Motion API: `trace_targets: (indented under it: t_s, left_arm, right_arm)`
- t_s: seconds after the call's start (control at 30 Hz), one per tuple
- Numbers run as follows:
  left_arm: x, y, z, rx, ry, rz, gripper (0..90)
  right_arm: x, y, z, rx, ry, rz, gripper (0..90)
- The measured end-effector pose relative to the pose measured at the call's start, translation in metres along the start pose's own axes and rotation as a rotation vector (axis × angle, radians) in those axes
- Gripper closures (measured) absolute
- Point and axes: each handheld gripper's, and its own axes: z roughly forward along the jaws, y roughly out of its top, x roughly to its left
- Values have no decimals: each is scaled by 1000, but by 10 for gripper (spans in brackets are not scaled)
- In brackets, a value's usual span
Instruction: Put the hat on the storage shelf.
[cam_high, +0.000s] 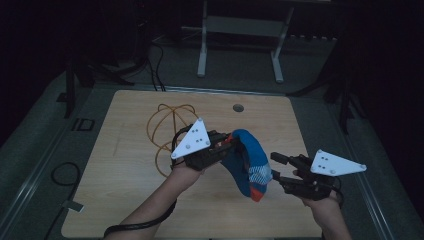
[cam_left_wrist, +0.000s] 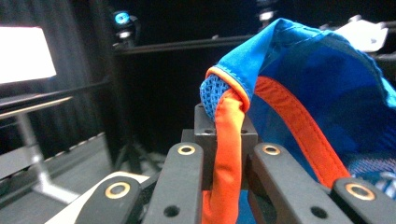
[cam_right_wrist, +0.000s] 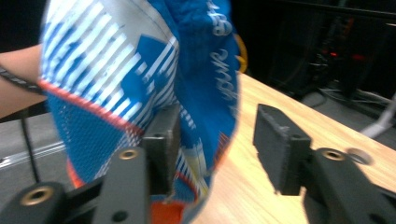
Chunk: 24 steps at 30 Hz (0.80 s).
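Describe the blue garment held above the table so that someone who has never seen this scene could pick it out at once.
Start at the wooden table and look just right of its middle, between the two hand-held grippers. The blue garment hangs there, pinched by its orange trim in the left gripper. Its blue mesh, white stripes and orange edging set it apart from the thin orange cord coiled behind.

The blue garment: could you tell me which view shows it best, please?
The high view: the whole blue garment hangs from the left tool. The left gripper view shows its orange-trimmed edge clamped; the right gripper view shows a blurred printed panel.
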Motion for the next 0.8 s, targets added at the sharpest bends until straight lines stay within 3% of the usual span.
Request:
trace_targets:
  t_s: [0.2, 0.33, 0.4, 0.6, 0.8]
  left_arm:
    - [-5, 0, 7, -13, -62, -29, 861]
    - [-8, 0, 8, -28, -100, -45, 861]
    - [-9, 0, 9, -27, -105, -47, 861]
    - [-7, -1, 9, -16, -106, -50, 860]
    - [-4, -4, 7, -14, -97, -71, 861]
  right_arm:
    - [15, 0, 17, -2, 78, -19, 404]
    - [21, 0, 27, -2, 79, -25, 481]
    - [22, 0, 30, -7, 66, -19, 563]
    - [23, 2, 31, -14, 25, -25, 900]
    - [22, 4, 27, -18, -1, -9, 900]
